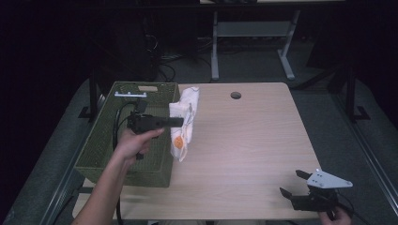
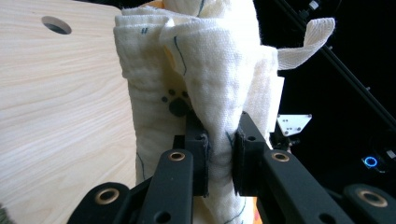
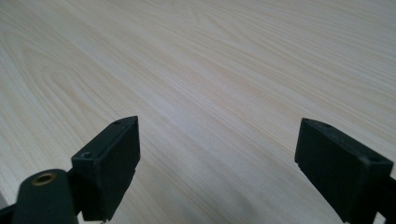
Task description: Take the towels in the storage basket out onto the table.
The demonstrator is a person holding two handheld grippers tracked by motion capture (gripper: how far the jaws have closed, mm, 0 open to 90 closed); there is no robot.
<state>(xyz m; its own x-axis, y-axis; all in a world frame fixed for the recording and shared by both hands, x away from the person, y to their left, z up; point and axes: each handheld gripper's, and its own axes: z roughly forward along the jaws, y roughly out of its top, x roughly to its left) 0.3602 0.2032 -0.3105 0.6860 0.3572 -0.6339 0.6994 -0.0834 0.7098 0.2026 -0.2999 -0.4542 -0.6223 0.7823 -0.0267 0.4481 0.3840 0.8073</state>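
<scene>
A cream cloth (image 1: 184, 123) with orange and dark prints hangs bunched in the air just beside the right wall of the green basket (image 1: 101, 145), over the left part of the wooden table (image 1: 248, 140). The left gripper (image 1: 180, 122) pinches a fold of it between both pads (image 2: 201, 158), pointing level from above the basket. Well apart, at the table's near right corner, the right gripper (image 1: 293, 183) rests with its jaws spread wide over bare wood.

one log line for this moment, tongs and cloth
left tongs: shut on cloth | cloth: hanging at basket edge | right tongs: open, nothing between, over table
</scene>
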